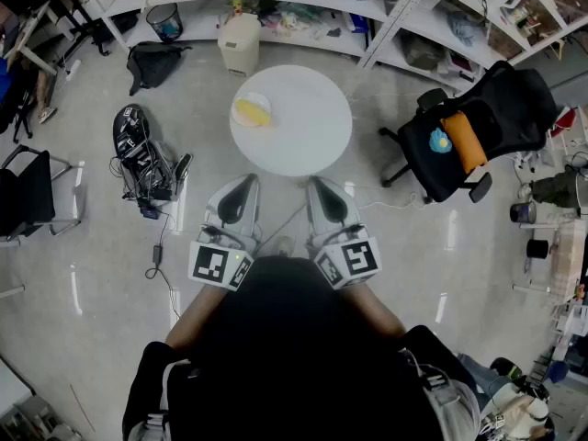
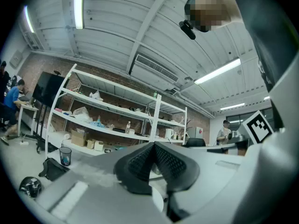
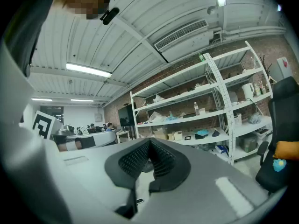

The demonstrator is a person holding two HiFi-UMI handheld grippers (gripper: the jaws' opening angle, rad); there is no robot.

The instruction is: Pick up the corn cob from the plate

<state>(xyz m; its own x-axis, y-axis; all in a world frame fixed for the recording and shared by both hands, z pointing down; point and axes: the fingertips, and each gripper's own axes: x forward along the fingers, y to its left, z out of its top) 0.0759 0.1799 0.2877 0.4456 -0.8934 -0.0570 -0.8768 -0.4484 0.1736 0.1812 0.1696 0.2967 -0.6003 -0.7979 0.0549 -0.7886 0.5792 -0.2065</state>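
Two claws low in the head view, side by side, pointing level toward the round white desk (image 1: pixel 308 150). Left claw (image 1: pixel 246 182) clenched, ribbed pads meeting at the tips, nothing between them. Right claw (image 1: pixel 317 184) likewise clenched and empty.

Corn cob (image 1: pixel 252 113), yellow, lying on a white plate (image 1: pixel 260 98) on the left side of the desk top. Well apart from both claws, ahead of them and closer to the left claw's line than to the right's. Between claws and cob only a strip of pale floor and bare white desk top.

Around the desk:
- Right: a black office chair (image 1: pixel 496 108) with an orange cushion (image 1: pixel 464 141) on its seat.
- Beyond: a white bin (image 1: pixel 239 42) against long white shelving (image 1: pixel 303 16) crowded with boxes and oddments.
- Left of the bin: a black backpack (image 1: pixel 154 62) on the floor and a dark mesh wastebasket (image 1: pixel 165 21).
- Left of the claws: a dark bundle of gear and cables (image 1: pixel 142 159) on the floor.

Black-and-white square patterns on the left marker cube (image 1: pixel 220 265) and the right marker cube (image 1: pixel 349 260). Print on the shelf boxes too small to read.
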